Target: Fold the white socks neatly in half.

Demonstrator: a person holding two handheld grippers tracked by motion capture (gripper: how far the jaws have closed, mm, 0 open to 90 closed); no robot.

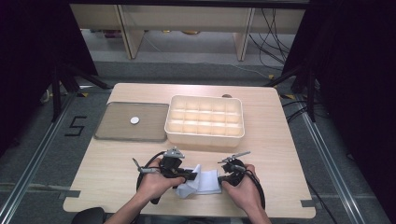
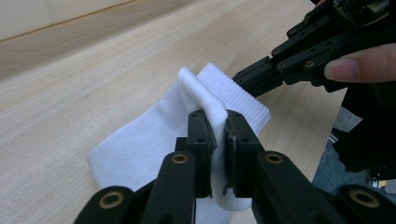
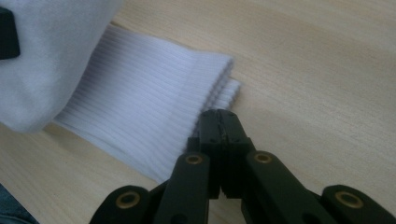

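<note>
While your left gripper [image 2: 218, 133] pinches a fold of the sock [image 2: 154, 135], the right gripper [image 3: 220, 122] sits closed against the cuff edge, holding nothing that I can see. Pull left now and the cuff drags loose, folding crooked.

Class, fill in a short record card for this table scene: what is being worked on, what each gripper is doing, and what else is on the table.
Item in hand: white sock on the wooden table
Left gripper: jaws clamped on a raised fold of the sock
Right gripper: jaws shut, tips at the ribbed cuff edge
Behind: cream divided box, compartments look empty
Left of box: grey tray with a small white disc
</note>
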